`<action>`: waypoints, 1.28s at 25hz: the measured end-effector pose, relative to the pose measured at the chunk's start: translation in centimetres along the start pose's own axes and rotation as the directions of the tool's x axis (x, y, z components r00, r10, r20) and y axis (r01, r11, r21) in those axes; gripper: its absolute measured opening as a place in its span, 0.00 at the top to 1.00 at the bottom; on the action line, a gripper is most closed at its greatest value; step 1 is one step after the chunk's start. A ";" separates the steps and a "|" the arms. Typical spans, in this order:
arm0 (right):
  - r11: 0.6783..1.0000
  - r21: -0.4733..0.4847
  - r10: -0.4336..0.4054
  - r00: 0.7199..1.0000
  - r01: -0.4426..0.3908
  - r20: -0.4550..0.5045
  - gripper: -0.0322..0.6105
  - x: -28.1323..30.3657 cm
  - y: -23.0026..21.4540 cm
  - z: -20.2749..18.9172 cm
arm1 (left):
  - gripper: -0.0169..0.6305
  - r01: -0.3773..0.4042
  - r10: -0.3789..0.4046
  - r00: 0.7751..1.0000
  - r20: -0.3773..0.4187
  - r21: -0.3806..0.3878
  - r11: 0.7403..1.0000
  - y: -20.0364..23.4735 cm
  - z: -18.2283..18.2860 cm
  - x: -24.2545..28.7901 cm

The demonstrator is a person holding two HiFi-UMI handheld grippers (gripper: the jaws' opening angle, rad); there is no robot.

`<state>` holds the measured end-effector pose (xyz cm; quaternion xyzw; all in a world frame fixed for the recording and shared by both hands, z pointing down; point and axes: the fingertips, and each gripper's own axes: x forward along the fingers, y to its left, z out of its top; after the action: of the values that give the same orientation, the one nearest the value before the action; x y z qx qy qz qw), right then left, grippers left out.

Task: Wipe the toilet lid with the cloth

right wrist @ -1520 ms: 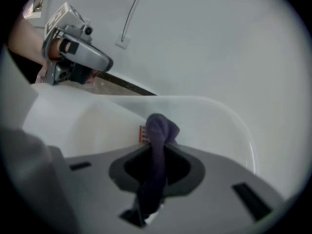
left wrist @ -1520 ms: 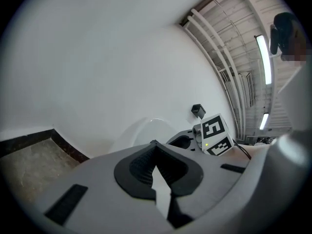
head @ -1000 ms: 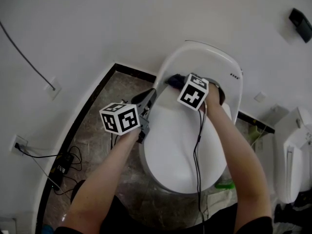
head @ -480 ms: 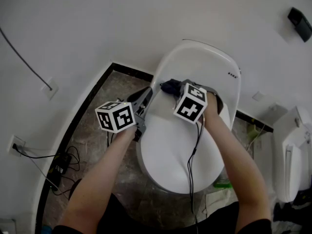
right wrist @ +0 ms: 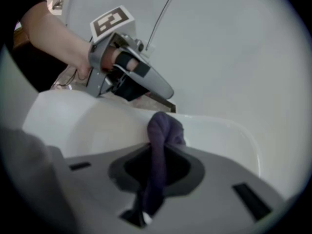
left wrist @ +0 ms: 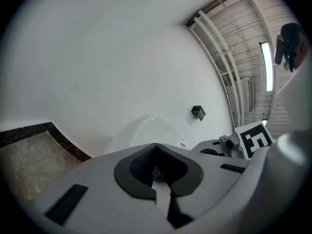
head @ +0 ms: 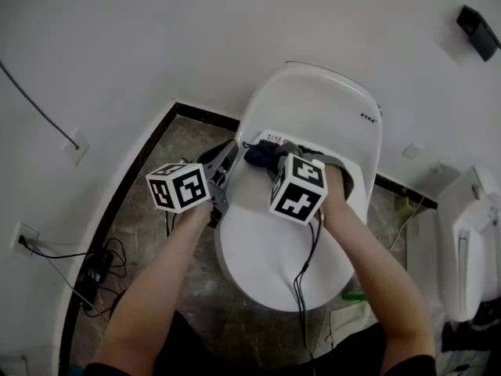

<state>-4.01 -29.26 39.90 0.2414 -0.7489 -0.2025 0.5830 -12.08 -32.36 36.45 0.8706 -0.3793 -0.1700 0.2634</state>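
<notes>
The right gripper [right wrist: 157, 162] has its fingers clamped on the cloth [head: 257, 154] at the toilet lid's [head: 286, 253] 12 o'clock end, so the lid's length runs toward 6, while the left gripper [left wrist: 157, 168], fingers together and empty, hovers at 9 o'clock.

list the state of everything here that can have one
white plastic toilet lid: down, closed
dark purple bunched cloth: clamped in the right tongs, over the rear of the lid
left tongs: shut, nothing between them, off the lid's left edge
right tongs: shut on the cloth
</notes>
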 end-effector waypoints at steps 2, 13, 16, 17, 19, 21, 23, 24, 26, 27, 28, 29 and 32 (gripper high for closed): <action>1.000 -0.005 0.004 1.000 -0.004 0.007 0.84 -0.3 0.5 0.2 | 0.95 0.001 -0.001 1.000 0.001 0.001 1.000 0.0 0.0 0.1; 0.999 -0.039 0.030 0.999 -0.029 0.039 0.84 -2.7 4.4 1.4 | 0.95 -0.005 0.005 1.000 0.013 -0.018 1.000 0.3 0.1 -0.2; 0.998 -0.054 0.043 0.998 -0.041 0.048 0.84 -3.3 5.5 2.0 | 0.95 -0.012 0.012 1.000 0.009 -0.023 1.000 0.5 0.1 -0.2; 0.997 -0.059 0.048 0.998 -0.045 0.050 0.84 -3.5 5.8 2.2 | 0.95 -0.014 0.014 1.000 0.007 -0.020 1.000 0.5 0.1 -0.2; 0.996 -0.071 0.055 0.997 -0.051 0.052 0.84 -3.8 6.5 2.5 | 0.95 -0.013 0.013 1.000 0.004 -0.012 1.000 0.4 0.1 -0.1; 0.995 -0.080 0.061 0.997 -0.056 0.057 0.84 -4.1 7.1 2.9 | 0.95 -0.012 0.012 1.000 0.006 -0.015 1.000 0.4 0.1 -0.1; 0.995 -0.085 0.064 0.996 -0.058 0.064 0.84 -4.4 7.8 3.2 | 0.95 -0.010 0.011 1.000 0.013 -0.030 1.000 0.6 0.2 -0.2; 0.994 -0.088 0.064 0.996 -0.058 0.068 0.84 -4.6 8.1 3.3 | 0.95 -0.008 0.009 1.000 0.016 -0.037 0.999 0.6 0.2 -0.2; 0.994 -0.092 0.066 0.995 -0.059 0.075 0.84 -4.9 8.7 3.5 | 0.95 -0.005 0.006 1.000 0.020 -0.043 0.999 0.7 0.2 -0.1; 0.994 -0.093 0.069 0.995 -0.061 0.079 0.84 -5.1 9.0 3.5 | 0.95 -0.007 0.008 1.000 0.019 -0.043 0.999 0.8 0.2 -0.1; 0.994 -0.093 0.072 0.994 -0.065 0.082 0.84 -5.3 9.2 3.6 | 0.95 -0.010 0.011 1.000 0.017 -0.043 0.999 0.8 0.1 -0.1; 0.993 -0.092 0.076 0.993 -0.068 0.086 0.84 -5.5 9.5 3.6 | 0.95 -0.012 0.012 1.000 0.015 -0.042 0.999 0.8 0.1 -0.1; 0.992 -0.104 0.076 0.993 -0.066 0.090 0.84 -6.0 10.3 3.8 | 0.95 -0.012 0.013 1.000 0.010 -0.035 0.999 0.7 0.1 -0.1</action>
<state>-7.79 -17.34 40.37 0.1750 -0.7725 -0.2302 0.5654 -12.60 -32.72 36.76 0.8626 -0.3831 -0.1794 0.2775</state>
